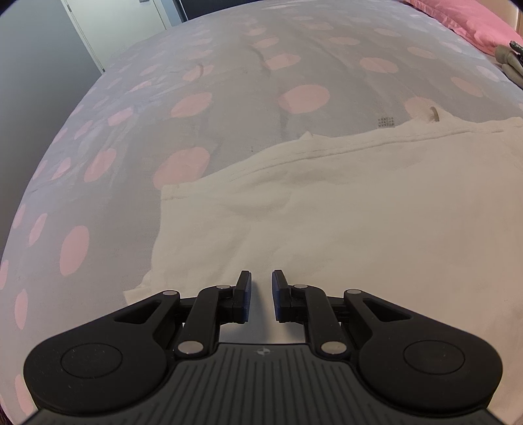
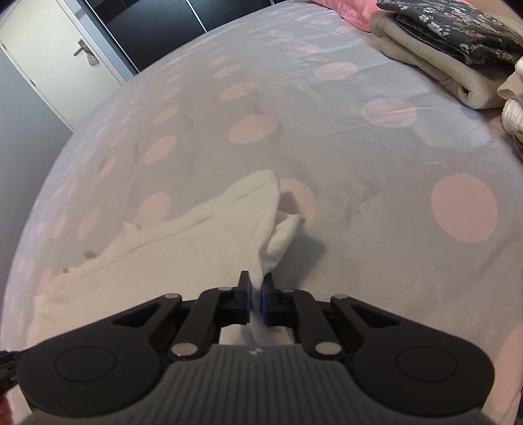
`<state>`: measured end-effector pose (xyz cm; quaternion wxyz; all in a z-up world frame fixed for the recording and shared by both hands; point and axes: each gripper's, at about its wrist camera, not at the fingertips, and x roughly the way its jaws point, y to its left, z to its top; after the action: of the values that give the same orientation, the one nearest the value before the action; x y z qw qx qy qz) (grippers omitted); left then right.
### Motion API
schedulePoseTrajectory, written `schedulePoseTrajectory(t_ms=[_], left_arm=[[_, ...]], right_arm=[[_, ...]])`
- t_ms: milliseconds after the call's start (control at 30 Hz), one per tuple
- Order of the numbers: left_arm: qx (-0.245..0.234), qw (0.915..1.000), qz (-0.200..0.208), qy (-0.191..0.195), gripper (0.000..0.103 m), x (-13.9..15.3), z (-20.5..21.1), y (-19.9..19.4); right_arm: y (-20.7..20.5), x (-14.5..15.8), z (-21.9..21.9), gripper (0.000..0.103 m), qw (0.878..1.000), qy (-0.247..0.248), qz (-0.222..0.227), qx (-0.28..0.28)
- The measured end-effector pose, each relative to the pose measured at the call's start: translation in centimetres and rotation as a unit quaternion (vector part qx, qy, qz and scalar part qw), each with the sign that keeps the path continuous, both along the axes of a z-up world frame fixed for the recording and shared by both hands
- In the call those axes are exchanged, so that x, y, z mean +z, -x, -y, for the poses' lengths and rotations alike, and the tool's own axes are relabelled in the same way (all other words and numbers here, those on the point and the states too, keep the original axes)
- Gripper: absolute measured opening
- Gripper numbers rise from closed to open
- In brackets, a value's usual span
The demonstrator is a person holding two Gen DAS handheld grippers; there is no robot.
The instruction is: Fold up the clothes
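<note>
A white garment [image 1: 343, 209] lies spread on a grey bedspread with pink dots [image 1: 196, 104]. My left gripper [image 1: 261, 281] hovers over the garment's near part, jaws open with a small gap and nothing between them. In the right wrist view, my right gripper [image 2: 256, 287] is shut on a bunched edge of the white garment [image 2: 202, 235] and lifts it off the bedspread [image 2: 392, 212]; the cloth drapes away to the left, with a loose flap beside the fingers.
A stack of folded clothes [image 2: 457, 55], beige under dark floral, sits at the far right of the bed. A pink pillow [image 1: 474, 23] lies at the head. A white door [image 2: 55, 55] and dark wardrobe stand beyond the bed's left edge.
</note>
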<state>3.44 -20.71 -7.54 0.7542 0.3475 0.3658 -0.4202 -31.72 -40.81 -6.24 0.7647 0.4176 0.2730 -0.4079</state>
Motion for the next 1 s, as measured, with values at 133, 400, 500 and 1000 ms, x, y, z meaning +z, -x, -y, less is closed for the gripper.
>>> schedulePoseTrajectory(t_ms=[133,400,500,1000], left_arm=[[0.008,0.9998,0.003,0.017,0.012,0.9,-0.9,-0.4],[0.025,0.9982,-0.001,0.055,0.012,2.9,-3.4,-1.7],[0.025,0.998,-0.003,0.058,0.012,3.2,-4.4,-2.3],[0.036,0.9905,-0.059,0.119,0.004,4.3,-9.9,-5.8]], right_arm=[[-0.4,2.0,-0.8,0.007,0.999,-0.023,0.045,0.019],[-3.2,6.0,-3.2,0.007,0.992,-0.044,0.104,0.057],[-5.2,7.4,-4.4,0.007,0.989,-0.053,0.115,0.076],[-19.9,8.5,-11.4,0.007,0.973,-0.107,0.143,0.145]])
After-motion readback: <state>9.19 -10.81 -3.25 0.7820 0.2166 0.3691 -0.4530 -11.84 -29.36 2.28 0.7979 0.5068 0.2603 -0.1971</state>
